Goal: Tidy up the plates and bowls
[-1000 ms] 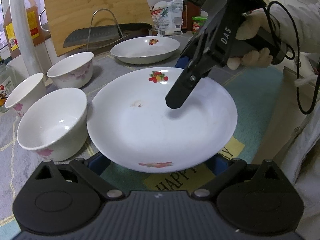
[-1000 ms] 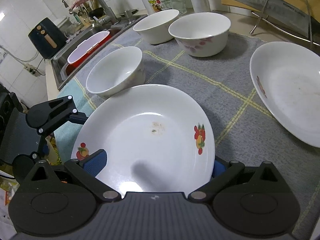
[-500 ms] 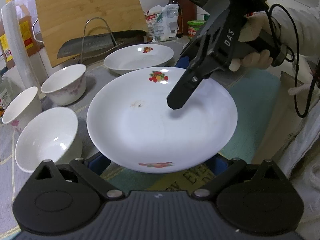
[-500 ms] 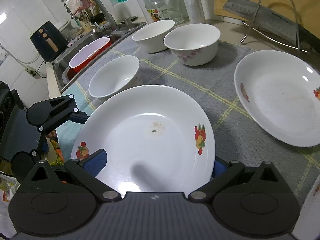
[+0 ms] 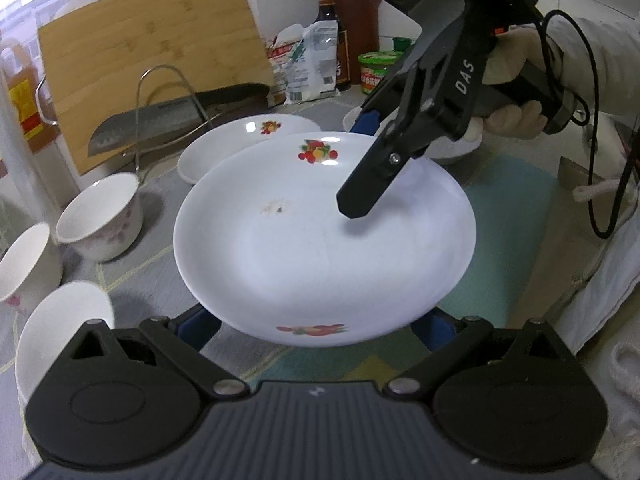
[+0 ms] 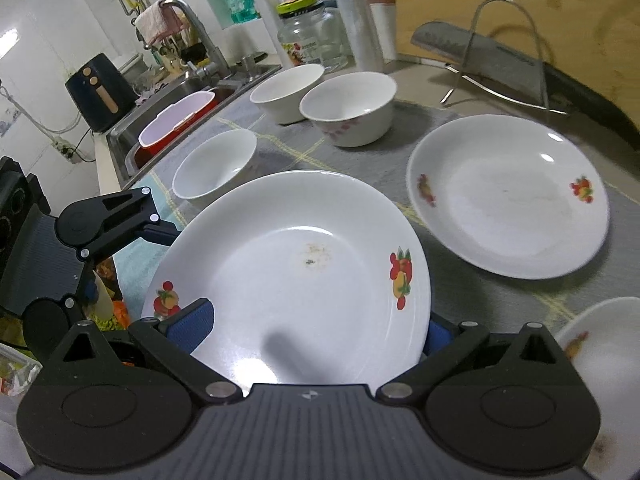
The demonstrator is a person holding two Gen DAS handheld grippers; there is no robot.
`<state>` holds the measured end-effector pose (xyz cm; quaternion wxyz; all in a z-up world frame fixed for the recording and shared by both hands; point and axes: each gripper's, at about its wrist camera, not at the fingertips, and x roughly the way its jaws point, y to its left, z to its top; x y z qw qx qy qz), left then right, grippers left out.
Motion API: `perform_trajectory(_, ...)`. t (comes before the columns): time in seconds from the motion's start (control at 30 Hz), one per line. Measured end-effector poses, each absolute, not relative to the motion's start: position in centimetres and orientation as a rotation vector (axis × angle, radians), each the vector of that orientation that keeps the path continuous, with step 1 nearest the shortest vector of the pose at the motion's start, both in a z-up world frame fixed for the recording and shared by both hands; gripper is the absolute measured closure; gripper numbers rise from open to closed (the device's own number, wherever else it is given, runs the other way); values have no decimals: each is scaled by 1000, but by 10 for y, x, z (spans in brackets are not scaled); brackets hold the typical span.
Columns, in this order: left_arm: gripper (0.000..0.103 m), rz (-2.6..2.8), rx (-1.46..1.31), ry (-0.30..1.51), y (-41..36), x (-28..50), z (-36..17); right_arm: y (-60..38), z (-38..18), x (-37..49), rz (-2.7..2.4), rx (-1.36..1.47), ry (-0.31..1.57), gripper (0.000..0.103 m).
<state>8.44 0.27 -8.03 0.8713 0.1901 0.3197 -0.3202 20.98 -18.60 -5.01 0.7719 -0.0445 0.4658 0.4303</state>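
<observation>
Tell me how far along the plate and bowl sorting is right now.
Nothing looks stacked yet. In hand: one fruit-print plate, gripped at opposite rims by the left gripper and right gripper. Left: a second plate on the mat, three separate bowls, and another dish at the right edge.

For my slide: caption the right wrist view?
Both claws carry a fruit-print plate above a second plate.

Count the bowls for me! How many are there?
3 for sure. The nearest bowl sits just behind the held plate. A second bowl and a third bowl stand side by side farther back, near the sink. A cut-off white dish at the lower right might be another.
</observation>
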Motion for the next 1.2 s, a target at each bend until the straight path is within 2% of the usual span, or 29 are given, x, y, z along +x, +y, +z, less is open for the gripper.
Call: perform_trajectory(1.2,3,-833,442,619,-160,135,-84,-363,-37,221,738,-40,957,0)
